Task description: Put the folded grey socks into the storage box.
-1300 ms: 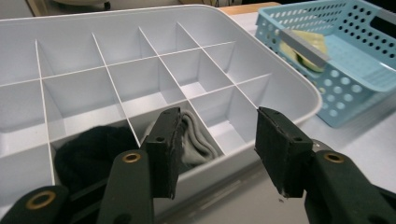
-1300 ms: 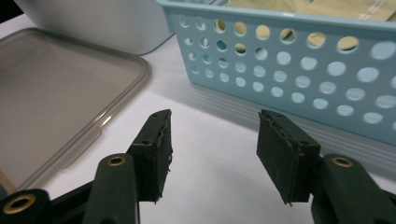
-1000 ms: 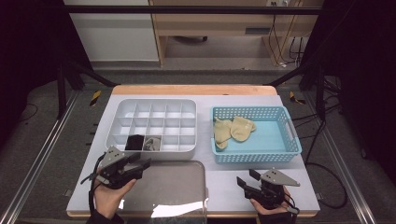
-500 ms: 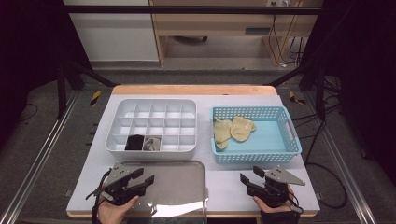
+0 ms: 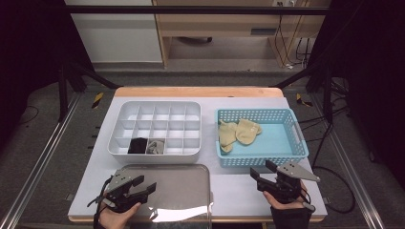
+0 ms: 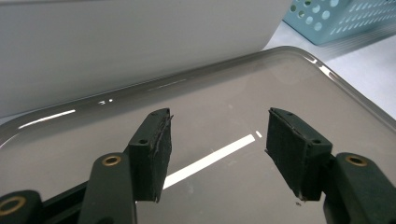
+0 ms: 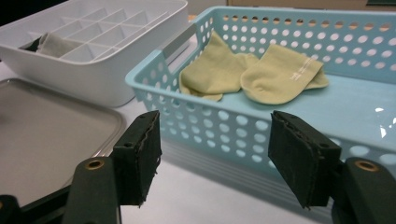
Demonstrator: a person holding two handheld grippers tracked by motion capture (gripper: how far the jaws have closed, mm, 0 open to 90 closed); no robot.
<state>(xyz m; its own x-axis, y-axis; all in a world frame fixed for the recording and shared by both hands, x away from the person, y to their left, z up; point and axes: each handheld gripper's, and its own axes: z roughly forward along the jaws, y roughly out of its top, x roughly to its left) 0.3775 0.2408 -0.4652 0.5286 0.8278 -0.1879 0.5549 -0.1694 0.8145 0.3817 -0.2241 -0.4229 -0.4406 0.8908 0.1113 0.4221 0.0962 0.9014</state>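
Socks, two pale yellow cotton ones [image 7: 254, 74], lay bunched at the left end of the light blue perforated plastic basket [image 5: 286, 157]. Soft, light, floppy stuff, so I'd pinch a cuff. Both the left hand-held gripper [image 6: 215, 156] and right hand-held gripper [image 7: 212, 156] had just been spreading, empty.

socks in basket [image 5: 239, 132]: 2 | rolled items in organizer [image 5: 154, 128]: 2, seemingly | lid [image 5: 172, 191]: 1 | tongs: 2
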